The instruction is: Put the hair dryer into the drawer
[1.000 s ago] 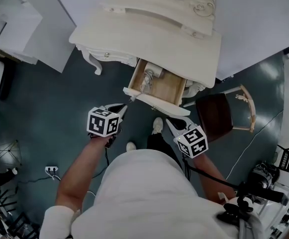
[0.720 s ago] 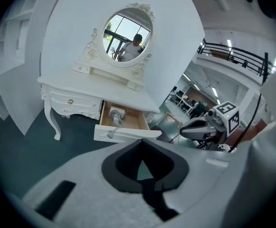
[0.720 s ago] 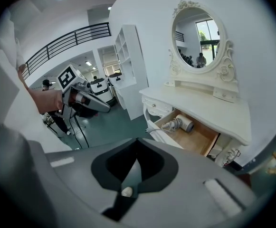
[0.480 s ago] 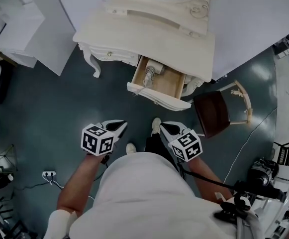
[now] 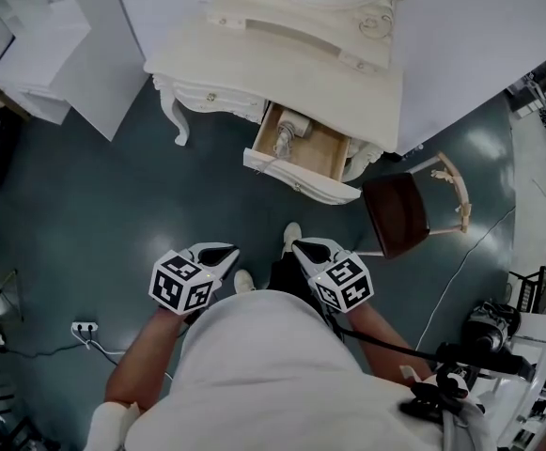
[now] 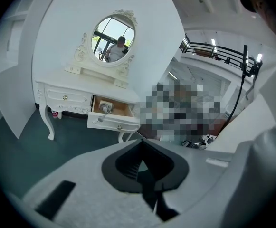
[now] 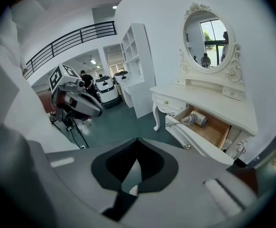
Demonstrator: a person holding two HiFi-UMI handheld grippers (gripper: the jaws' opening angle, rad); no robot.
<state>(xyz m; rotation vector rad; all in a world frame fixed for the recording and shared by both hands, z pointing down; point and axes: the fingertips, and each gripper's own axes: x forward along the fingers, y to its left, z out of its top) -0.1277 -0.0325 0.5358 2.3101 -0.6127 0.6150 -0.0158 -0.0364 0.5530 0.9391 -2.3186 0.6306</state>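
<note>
A white and silver hair dryer (image 5: 287, 131) lies inside the open wooden drawer (image 5: 303, 180) of a white dressing table (image 5: 282, 64). Both grippers hang over the dark green floor, well short of the drawer and close to the person's body. My left gripper (image 5: 227, 250) is shut and holds nothing. My right gripper (image 5: 298, 244) is likewise shut and empty. The left gripper view looks past its closed jaws at the hair dryer (image 6: 105, 108) in the drawer (image 6: 111, 122), far off. In the right gripper view, the hair dryer (image 7: 195, 119) rests in the drawer (image 7: 190, 139) too.
A dark wooden chair (image 5: 399, 209) stands right of the drawer. White shelving (image 5: 28, 36) fills the upper left. A power strip (image 5: 85, 327) and cable lie on the floor at the left. Equipment on stands (image 5: 484, 346) crowds the lower right. The person's shoes (image 5: 291, 238) show between the grippers.
Both grippers have drawn back from the drawer toward the person's body, staying shut. The drawer and the hair dryer have not moved.
</note>
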